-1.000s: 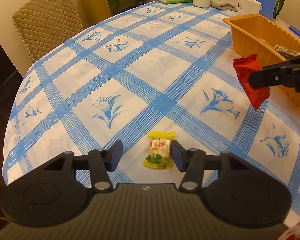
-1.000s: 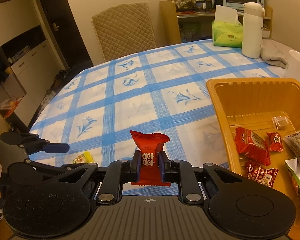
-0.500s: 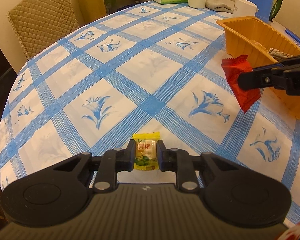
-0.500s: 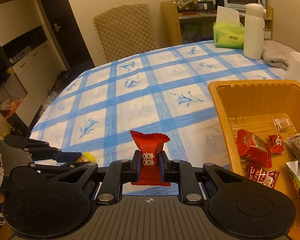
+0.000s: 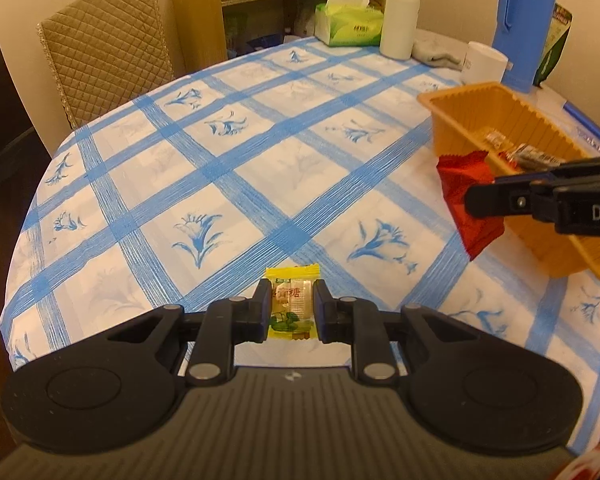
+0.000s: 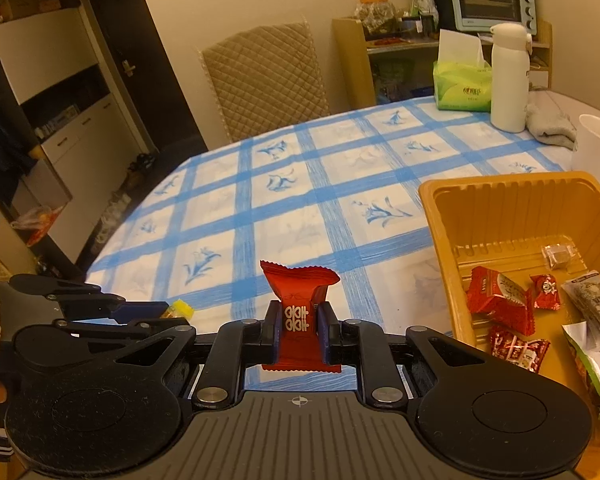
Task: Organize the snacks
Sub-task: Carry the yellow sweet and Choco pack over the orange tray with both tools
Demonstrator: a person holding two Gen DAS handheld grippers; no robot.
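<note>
L gripper (image 5: 291,308) clenched on small yellow-wrapped candy w/ green print (image 5: 291,303), held above the blue-and-white checked tablecloth (image 5: 204,184); probably clear of the cloth, hard to tell from this angle. R gripper (image 6: 299,330) clamped on red foil snack packet (image 6: 298,312), upright betw. its pads, just beside the orange ribbed plastic tray (image 6: 440,216). Tray holds several red packets (image 6: 500,300) & other wrapped snacks. White bottle (image 6: 509,76), green tissue box (image 6: 462,84) at table's far edge.

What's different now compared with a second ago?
The left hand-held gripper closed on the yellow candy and lifted it off the tablecloth. The right hand-held gripper still holds the red snack packet, next to the orange tray.
</note>
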